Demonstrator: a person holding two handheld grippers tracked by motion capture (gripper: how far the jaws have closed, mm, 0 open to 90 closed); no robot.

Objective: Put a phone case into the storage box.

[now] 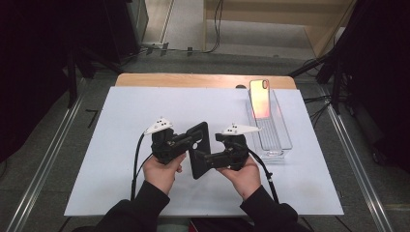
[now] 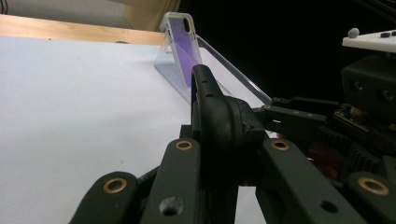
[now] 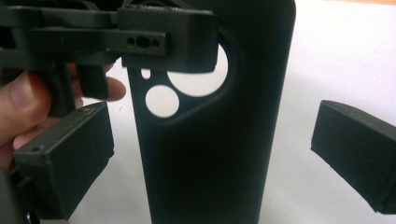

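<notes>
Black phone case [image 1: 199,151] held above a white table mat [image 1: 116,125] between two hand-held grippers.

Clamped on the case's camera-cutout end, the left gripper [image 1: 193,137] carries it; the right gripper [image 1: 209,159] brackets the case's lower part, jaws spread and not touching it. Beyond, to the right, a clear tray [image 1: 276,140] props a phone [image 1: 260,99] with an orange-pink back. No writing is legible.

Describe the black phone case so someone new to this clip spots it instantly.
On the white table, look between the two hands near the front. The black phone case is clamped there by the left gripper; unlike the iridescent case in the clear tray, it is matte black.
</notes>
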